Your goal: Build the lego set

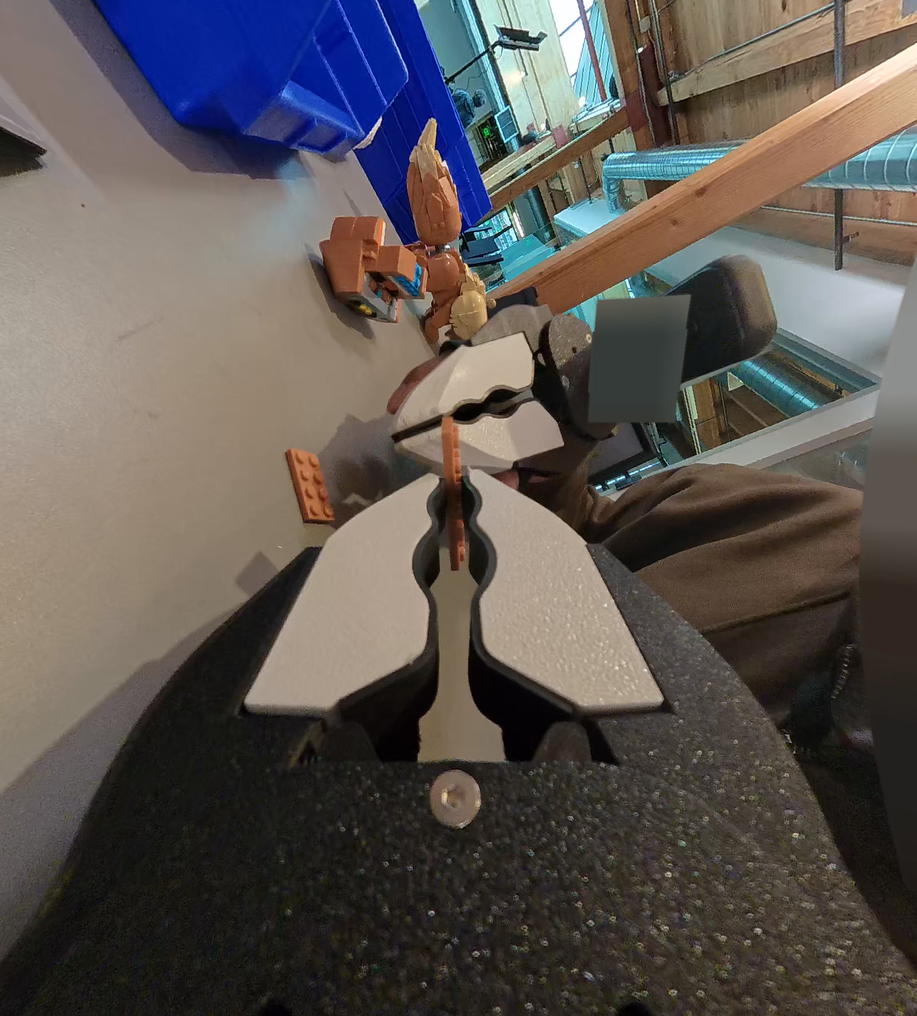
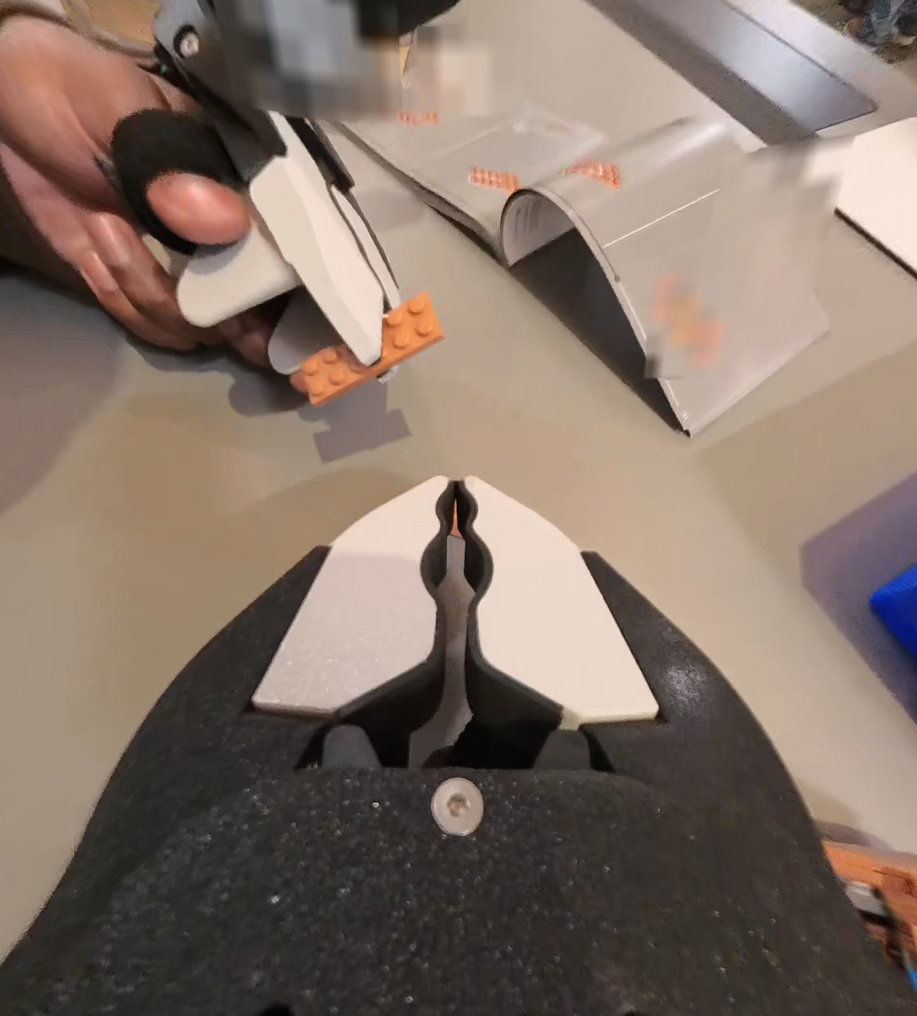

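Mid-assembly, at the stage of bringing two pieces together. Left gripper [image 1: 453,484] clamped almost fully closed on a flat orange plate [image 1: 455,522], held edge-on in its own view and lifted clear of the surface [image 1: 87,385]. Seen from the right wrist view as a long studded plate pinched across its middle, studs up, hovering just above its shadow, with the person's hand [image 2: 87,192] behind.

Right gripper [image 2: 456,481] closed down to a thin slit, with a sliver of orange showing in the gap. Cannot tell whether that is a small piece pinched there or something lying beyond the jaws. Tips pointed toward the held plate, close in the left wrist view, not visibly touching.

Second orange plate [image 1: 310,486] lying flat on the surface, just beside both grippers. Farther back, a partly built brown figure [image 1: 437,209] standing upright with a blocky brown sub-assembly [image 1: 368,264] next to it, near the blue bins [image 1: 258,66]. Open instruction booklet [image 2: 637,231] across the surface.

Likely next: lining up studs against underside, either with the loose plate or whatever the right jaws may carry, then pressing square. Calls for keeping the held plate level and a firm grip, since a thin plate pinched mid-length could pivot under the push.
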Tool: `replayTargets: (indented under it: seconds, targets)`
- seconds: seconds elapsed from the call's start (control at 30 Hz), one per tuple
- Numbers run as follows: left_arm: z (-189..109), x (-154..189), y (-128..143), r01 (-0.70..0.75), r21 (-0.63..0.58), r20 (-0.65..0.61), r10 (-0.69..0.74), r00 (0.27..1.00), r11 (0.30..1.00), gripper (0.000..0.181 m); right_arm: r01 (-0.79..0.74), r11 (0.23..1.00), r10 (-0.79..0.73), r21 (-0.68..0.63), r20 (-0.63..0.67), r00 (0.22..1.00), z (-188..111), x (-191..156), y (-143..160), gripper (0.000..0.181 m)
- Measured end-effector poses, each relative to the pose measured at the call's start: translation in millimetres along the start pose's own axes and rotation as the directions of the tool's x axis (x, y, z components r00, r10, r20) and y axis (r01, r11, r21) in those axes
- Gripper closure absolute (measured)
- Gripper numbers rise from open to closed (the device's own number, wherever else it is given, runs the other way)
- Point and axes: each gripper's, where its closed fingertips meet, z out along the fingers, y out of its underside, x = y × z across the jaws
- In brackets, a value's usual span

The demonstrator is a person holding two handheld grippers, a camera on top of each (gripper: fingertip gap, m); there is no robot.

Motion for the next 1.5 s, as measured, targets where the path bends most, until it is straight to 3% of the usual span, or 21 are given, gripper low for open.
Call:
replayTargets:
  seconds: [0.1, 0.23, 0.37, 0.47, 0.63, 0.8, 0.9, 1.0, 1.2, 1.37, 1.5]
  targets:
    - [-1, -2, -1, -0.007, 0.000, 0.013, 0.007, 1.000, 1.000, 0.176, 0.057, 0.997, -0.057, -0.057, -0.001, 0.998, 4, 1, 9, 0.173]
    - [-4, -4, -2, -0.016, -0.004, 0.026, 0.016, 1.000, 1.000, 0.176, 0.271, 0.954, -0.269, -0.128, 0.037, 0.962, 8, 1, 17, 0.160]
    - [-4, -4, -1, -0.028, -0.017, 0.028, 0.029, 0.999, 0.999, 0.176, 0.490, 0.855, -0.467, -0.172, 0.157, 0.870, 5, 4, 13, 0.151]
    - [-5, -4, 0, -0.042, -0.028, 0.027, 0.043, 0.999, 0.999, 0.177, 0.642, 0.750, -0.581, -0.156, 0.309, 0.753, 4, -3, 8, 0.148]
    - [-10, -8, 0, -0.075, -0.059, 0.055, 0.078, 0.995, 0.995, 0.176, 0.773, 0.615, -0.627, -0.155, 0.498, 0.599, 17, -4, 17, 0.144]
    - [-12, -8, -1, -0.063, -0.059, 0.044, 0.066, 0.997, 0.996, 0.176, 0.799, 0.580, -0.589, -0.159, 0.596, 0.546, 28, -5, 28, 0.141]
    - [-12, -8, -2, -0.056, -0.055, 0.039, 0.059, 0.998, 0.997, 0.176, 0.786, 0.593, -0.547, -0.176, 0.628, 0.553, 28, -9, 32, 0.146]
    - [-12, -8, -2, -0.052, -0.051, 0.036, 0.054, 0.998, 0.997, 0.176, 0.753, 0.623, -0.503, -0.212, 0.628, 0.593, 26, -14, 34, 0.164]
    - [-12, -8, -4, -0.052, -0.043, 0.039, 0.054, 0.998, 0.998, 0.176, 0.637, 0.728, -0.493, -0.255, 0.452, 0.744, 30, -10, 29, 0.165]
    - [-12, -9, -6, -0.047, -0.025, 0.044, 0.048, 0.998, 0.999, 0.176, 0.389, 0.919, -0.365, -0.058, 0.246, 0.898, 16, -4, -12, 0.166]
    - [-10, -9, -5, -0.043, -0.029, 0.042, 0.044, 0.998, 0.999, 0.176, 0.220, 0.967, -0.245, 0.131, 0.230, 0.942, 4, -7, -40, 0.166]
